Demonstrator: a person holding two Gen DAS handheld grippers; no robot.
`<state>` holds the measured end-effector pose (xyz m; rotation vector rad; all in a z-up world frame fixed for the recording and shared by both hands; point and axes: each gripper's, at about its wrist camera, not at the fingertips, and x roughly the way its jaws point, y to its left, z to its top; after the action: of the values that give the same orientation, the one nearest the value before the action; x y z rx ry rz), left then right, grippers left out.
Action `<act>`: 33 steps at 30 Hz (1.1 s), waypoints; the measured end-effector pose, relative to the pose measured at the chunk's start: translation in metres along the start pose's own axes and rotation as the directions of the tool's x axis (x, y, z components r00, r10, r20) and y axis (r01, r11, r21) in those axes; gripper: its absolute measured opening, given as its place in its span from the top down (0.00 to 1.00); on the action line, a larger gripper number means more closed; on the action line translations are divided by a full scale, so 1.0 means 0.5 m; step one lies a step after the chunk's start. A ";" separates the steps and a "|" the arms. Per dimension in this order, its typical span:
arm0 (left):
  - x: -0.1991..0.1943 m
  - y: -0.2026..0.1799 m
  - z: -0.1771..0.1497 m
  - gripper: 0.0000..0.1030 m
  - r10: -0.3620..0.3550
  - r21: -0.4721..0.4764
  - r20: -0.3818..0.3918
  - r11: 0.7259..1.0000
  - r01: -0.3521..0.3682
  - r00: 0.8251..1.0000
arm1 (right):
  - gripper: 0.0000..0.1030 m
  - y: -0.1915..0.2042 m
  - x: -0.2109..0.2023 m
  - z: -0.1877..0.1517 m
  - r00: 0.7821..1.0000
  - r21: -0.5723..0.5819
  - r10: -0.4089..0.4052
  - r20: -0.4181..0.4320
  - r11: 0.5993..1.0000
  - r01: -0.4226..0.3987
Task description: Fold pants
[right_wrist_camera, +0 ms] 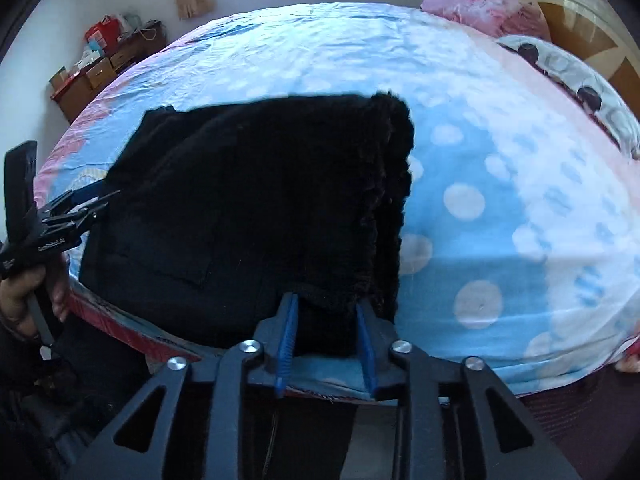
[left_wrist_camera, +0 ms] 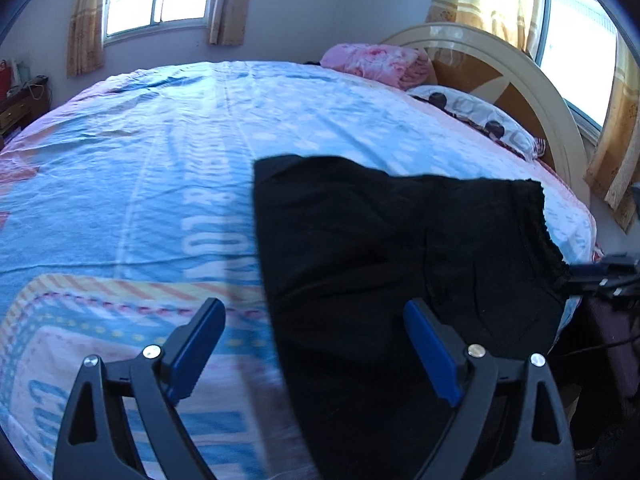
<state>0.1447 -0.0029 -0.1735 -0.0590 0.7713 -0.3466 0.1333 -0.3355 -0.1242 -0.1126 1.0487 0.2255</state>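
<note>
I have the black pants (left_wrist_camera: pixel 380 264) lying partly folded near the bed (left_wrist_camera: pixel 120 200) edge. My left gripper (left_wrist_camera: pixel 316 356) hangs over their 9 o'clock border with fingers spread wide and empty, while my right gripper (right_wrist_camera: pixel 326 340) has its fingers half-parted around a fuzzy fold, though I cannot tell if they pinch it. I judge the next fold needs firm grips; open bedding lies toward 12 o'clock, the mattress drop-off at 6.
</note>
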 end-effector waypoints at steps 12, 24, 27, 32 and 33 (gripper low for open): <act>-0.028 0.002 -0.051 0.09 -0.001 0.033 0.009 0.999 0.001 1.000 | 0.49 0.140 -0.009 0.241 0.936 -0.094 0.345 0.071 0.937 -0.338; -0.011 0.023 -0.063 0.08 -0.042 0.016 -0.017 0.999 0.042 0.999 | 0.57 0.331 0.284 0.396 0.835 -0.036 0.466 -0.291 0.867 -0.496; -0.010 0.028 -0.062 0.08 -0.041 0.016 -0.015 0.999 0.042 0.999 | 0.84 0.363 0.284 0.396 0.863 -0.124 0.420 -0.281 0.876 -0.467; -0.007 0.032 -0.062 0.05 -0.036 0.019 -0.003 0.999 0.036 0.999 | 0.87 0.414 0.263 0.415 0.882 -0.243 0.421 -0.213 0.852 -0.465; -0.006 0.029 -0.063 0.04 -0.029 0.030 -0.002 0.999 0.029 1.000 | 0.87 0.415 0.287 0.419 0.885 -0.231 0.407 -0.226 0.860 -0.454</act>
<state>0.1250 0.0140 -0.1966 -0.0417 0.7669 -0.3862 0.3298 -0.0732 -0.1419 -0.1506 1.2010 0.7882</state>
